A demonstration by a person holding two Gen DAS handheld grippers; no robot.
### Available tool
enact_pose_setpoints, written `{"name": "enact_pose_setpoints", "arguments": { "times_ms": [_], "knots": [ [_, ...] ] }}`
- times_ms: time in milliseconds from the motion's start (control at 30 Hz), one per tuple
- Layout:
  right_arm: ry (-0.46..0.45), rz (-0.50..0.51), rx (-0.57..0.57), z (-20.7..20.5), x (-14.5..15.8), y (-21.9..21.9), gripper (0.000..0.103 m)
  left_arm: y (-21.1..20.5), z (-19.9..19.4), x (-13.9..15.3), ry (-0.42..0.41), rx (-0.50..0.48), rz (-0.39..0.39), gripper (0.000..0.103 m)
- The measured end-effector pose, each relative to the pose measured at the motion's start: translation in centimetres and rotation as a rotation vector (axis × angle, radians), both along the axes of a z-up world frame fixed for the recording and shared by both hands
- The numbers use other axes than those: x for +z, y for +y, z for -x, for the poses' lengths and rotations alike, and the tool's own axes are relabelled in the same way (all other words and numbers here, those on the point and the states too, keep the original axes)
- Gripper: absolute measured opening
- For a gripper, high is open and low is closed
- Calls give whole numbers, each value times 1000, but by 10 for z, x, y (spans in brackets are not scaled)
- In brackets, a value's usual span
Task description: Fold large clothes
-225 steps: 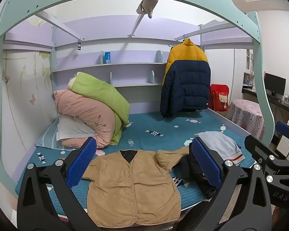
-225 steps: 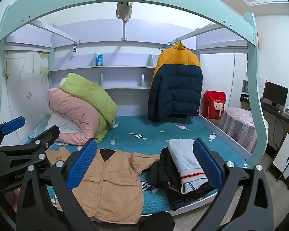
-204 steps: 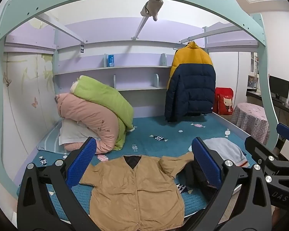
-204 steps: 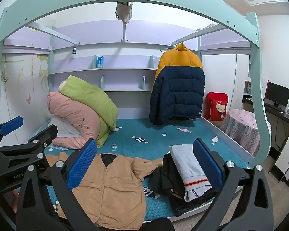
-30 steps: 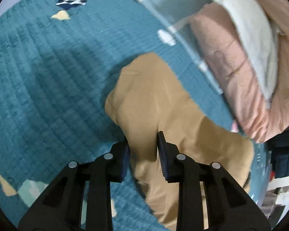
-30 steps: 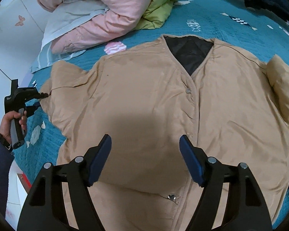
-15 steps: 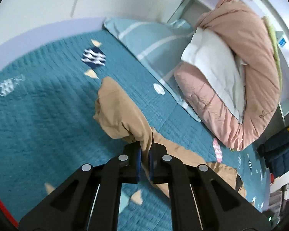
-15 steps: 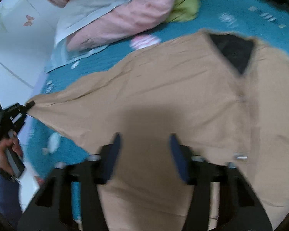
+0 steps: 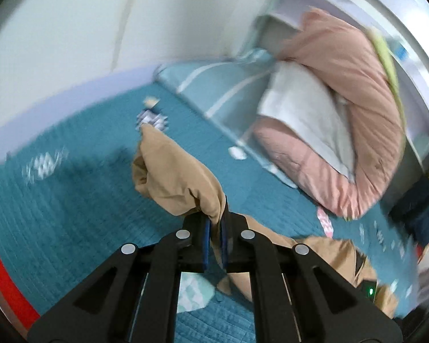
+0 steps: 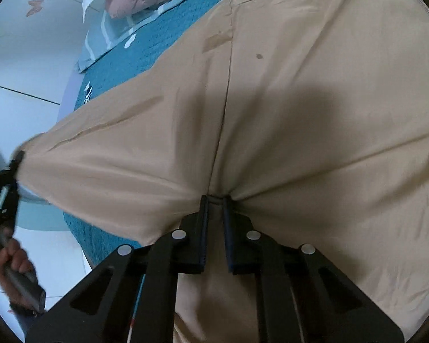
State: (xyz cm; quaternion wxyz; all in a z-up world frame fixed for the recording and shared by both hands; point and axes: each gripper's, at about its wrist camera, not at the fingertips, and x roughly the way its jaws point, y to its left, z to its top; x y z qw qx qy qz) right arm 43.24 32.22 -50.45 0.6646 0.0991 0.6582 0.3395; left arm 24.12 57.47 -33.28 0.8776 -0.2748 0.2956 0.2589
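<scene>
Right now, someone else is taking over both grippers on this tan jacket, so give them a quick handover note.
Left gripper: shut on the tan jacket at its sleeve end, which it holds off the teal bedspread.
Right gripper: jaws closing on a pinch of fabric at the seam where sleeve meets body.
The jacket lies front up on the bedspread, with the sleeve stretched between the grippers. The pink duvet is at the head of the bed.
Done: both grips taken. No fold is made yet.
Left: fold the sleeve in, then the body.
</scene>
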Motion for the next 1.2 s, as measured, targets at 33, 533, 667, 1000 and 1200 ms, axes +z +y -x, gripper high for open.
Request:
{"name": "enact_pose_setpoints", "arguments": {
  "times_ms": [33, 533, 667, 1000, 1200],
  "knots": [
    [-4, -15, 7, 0, 4, -3, 9, -10, -4, 8, -3, -18, -28, 5],
    [-259, 126, -433, 12, 81, -346, 14, -314, -149, 52, -105, -612, -150, 6],
    [-280, 188, -581, 24, 88, -431, 15, -393, -183, -10, 20, -739, -132, 6],
    [-288, 150, -672, 19, 90, -486, 22, -456, -215, -126, 346, -827, -71, 10],
    [-246, 120, -814, 0, 84, -480, 43, -469, -205, -108, 290, -916, -37, 74]
  ]
}}
